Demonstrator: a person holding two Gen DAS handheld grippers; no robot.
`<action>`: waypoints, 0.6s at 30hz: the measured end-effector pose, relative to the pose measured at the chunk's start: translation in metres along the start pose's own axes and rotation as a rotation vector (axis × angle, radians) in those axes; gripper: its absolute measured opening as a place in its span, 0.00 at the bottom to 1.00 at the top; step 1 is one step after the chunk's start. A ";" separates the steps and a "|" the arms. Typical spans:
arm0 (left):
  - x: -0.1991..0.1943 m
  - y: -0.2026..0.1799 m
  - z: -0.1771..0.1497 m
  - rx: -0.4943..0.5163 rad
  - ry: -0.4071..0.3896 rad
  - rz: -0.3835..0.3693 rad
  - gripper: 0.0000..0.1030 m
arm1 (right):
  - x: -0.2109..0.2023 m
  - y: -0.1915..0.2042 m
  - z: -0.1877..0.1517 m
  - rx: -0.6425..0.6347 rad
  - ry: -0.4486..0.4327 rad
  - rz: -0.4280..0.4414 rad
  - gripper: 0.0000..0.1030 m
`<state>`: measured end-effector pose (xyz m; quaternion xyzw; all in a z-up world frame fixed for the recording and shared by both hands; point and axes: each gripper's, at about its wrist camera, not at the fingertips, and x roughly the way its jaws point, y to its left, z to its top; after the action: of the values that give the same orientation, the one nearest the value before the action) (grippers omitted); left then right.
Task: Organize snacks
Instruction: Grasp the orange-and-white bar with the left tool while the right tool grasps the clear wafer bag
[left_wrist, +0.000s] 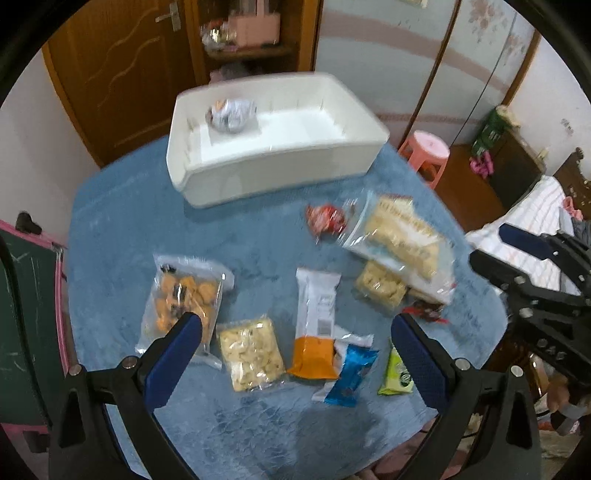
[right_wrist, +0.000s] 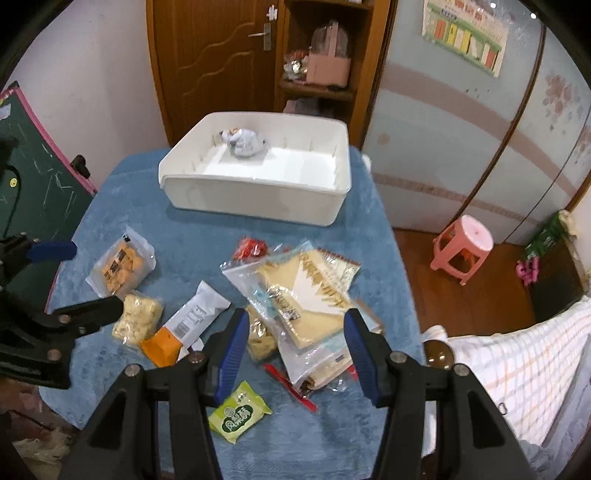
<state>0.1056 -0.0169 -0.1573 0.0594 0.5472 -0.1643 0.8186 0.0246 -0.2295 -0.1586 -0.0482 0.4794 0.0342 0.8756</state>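
Both the left hand-held gripper (left_wrist: 295, 332) and right hand-held gripper (right_wrist: 293, 332) hover spread apart, empty, above scattered snack packets (right_wrist: 310, 295).

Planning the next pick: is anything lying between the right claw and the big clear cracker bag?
Nothing visible. The right claw is open, hovering directly over the cracker bag. That bag overlaps a smaller cracker packet, so they might shift together.

Dim indoor light, blurry, fisheye-warped edges.

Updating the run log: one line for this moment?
left gripper open, empty | right gripper open, empty | bin holds one snack | rest on table
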 end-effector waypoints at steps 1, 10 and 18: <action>0.006 0.001 -0.001 -0.005 0.018 0.001 0.94 | 0.005 0.000 -0.001 -0.002 0.011 0.012 0.52; 0.065 0.005 -0.016 -0.051 0.160 -0.060 0.94 | 0.045 0.018 0.002 -0.125 0.075 0.022 0.52; 0.096 -0.003 -0.011 -0.062 0.194 -0.055 0.90 | 0.091 0.041 0.013 -0.226 0.098 -0.011 0.52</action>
<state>0.1280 -0.0365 -0.2491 0.0347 0.6299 -0.1632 0.7585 0.0805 -0.1864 -0.2305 -0.1510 0.5145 0.0806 0.8403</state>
